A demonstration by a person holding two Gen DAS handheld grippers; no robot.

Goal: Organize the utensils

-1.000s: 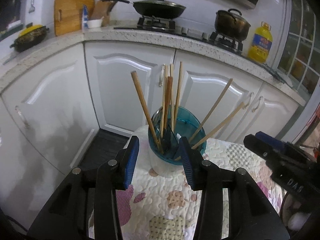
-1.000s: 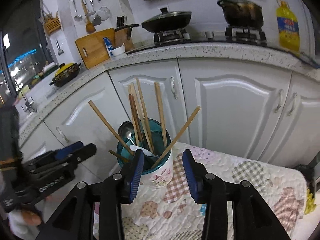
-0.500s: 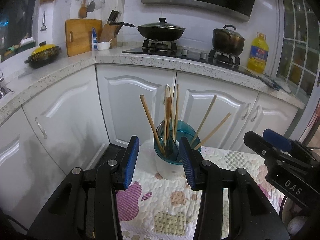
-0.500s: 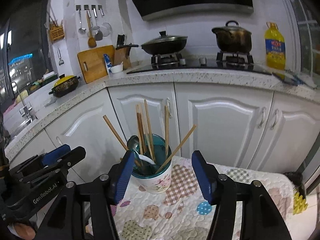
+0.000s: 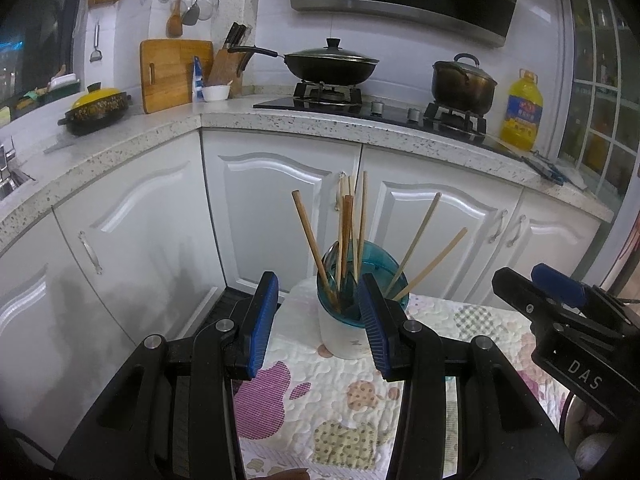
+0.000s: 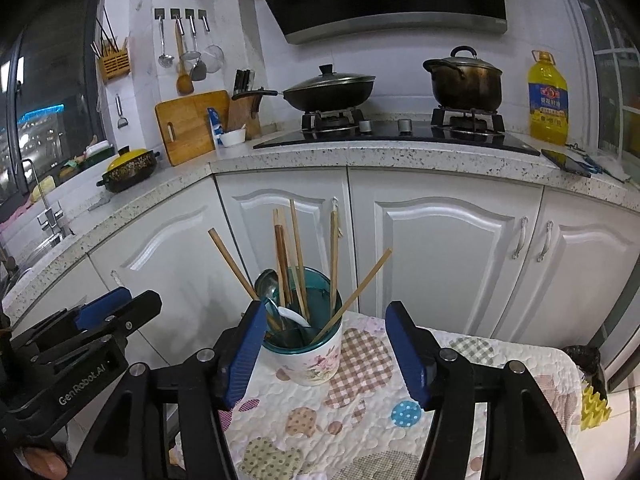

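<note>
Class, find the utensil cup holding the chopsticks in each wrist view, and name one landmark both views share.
Left wrist view: utensil cup sits at centre, partly behind the tool's right finger.
Right wrist view: utensil cup sits centre-left, beside the left finger.
Shared landmark: yellow oil bottle on the counter.

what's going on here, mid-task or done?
Looks near the end, though I can't be certain. A person holds two handheld grippers, and both the left gripper and the right gripper are open and empty, held back from the utensil holder. The holder stands upright on the patterned quilted cloth. The chopsticks, a metal spoon and a white spoon are already inside it. No loose utensils show on the cloth.
</note>
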